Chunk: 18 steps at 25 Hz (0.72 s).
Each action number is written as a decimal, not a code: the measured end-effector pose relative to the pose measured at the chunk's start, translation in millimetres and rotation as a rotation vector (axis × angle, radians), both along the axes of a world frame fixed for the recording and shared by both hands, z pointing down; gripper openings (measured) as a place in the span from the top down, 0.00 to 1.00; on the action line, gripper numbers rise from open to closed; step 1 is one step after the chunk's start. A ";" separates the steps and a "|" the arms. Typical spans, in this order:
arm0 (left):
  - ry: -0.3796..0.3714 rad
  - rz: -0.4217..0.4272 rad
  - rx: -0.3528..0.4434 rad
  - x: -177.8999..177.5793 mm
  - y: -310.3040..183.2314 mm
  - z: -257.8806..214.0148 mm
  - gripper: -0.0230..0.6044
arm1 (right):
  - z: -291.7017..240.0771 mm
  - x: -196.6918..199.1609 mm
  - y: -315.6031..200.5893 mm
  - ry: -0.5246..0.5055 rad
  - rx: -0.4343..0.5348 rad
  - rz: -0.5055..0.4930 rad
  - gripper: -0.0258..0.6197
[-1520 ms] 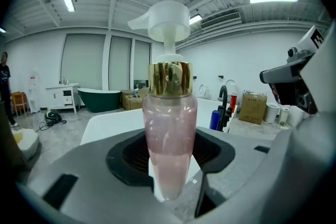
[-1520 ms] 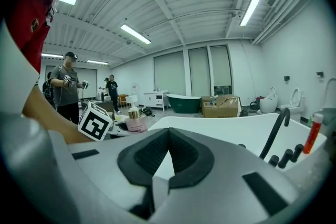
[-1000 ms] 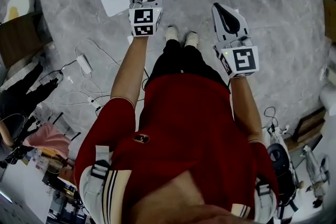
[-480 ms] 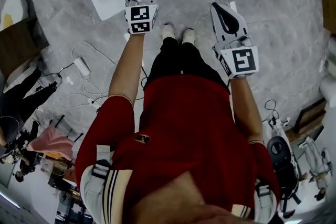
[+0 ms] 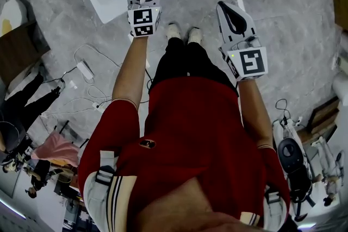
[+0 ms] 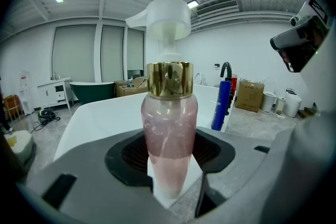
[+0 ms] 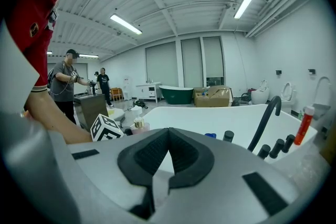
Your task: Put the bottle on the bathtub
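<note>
Left gripper view, Tomas: what does the claw do there?

The left gripper [image 6: 170, 157] pinches the bottle [image 6: 169, 128], Ana. Its two dark pads [image 6: 131, 153] press on the pink body from both sides, low down. The bottle stands upright, with a gold collar and a white pump on top.

And where is the bottle, compared with the bathtub [image 6: 94, 118]?

It is at the near corner of the bathtub, over the white rim. In the head view the pump head shows just inside the tub's edge. Whether the base touches the rim I cannot tell, because the jaws cover it.

What else is on the bathtub?

A blue bottle [image 6: 221, 102] stands on the rim, further along the near side, just beside a black tap [image 6: 226, 68]. In the right gripper view a red tube [image 7: 300, 126] stands at the far end of the same rim, past some black knobs [image 7: 278, 147].

And the right gripper [image 7: 168, 136]?

Its jaws are pressed together and nothing is between them. It is off the bathtub, over the grey floor [image 5: 293, 13] just before the tub's near side, and it points toward the rim.
</note>
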<state>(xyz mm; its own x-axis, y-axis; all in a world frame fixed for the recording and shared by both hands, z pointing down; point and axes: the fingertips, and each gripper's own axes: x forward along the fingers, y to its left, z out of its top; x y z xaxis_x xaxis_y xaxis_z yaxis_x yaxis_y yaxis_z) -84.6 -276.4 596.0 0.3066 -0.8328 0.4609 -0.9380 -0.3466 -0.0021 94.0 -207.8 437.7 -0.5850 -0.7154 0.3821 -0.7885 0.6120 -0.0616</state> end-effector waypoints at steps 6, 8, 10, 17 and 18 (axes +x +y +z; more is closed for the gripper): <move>0.001 0.017 0.009 3.3 2.7 0.4 0.60 | 2.7 -2.5 1.2 0.005 -0.007 -0.002 0.96; 0.005 0.015 0.002 2.0 3.7 1.5 0.57 | 1.3 -5.7 0.8 0.001 -0.003 -0.010 0.96; 0.011 0.015 0.001 1.0 4.4 0.8 0.54 | 1.2 -8.1 0.5 -0.002 -0.002 -0.015 0.96; 0.021 0.032 0.021 2.2 9.6 -12.3 0.52 | -2.0 -15.9 0.7 -0.008 0.001 -0.029 0.96; 0.020 0.033 0.023 2.1 11.4 -14.0 0.52 | -3.0 -17.0 1.1 -0.010 0.004 -0.032 0.96</move>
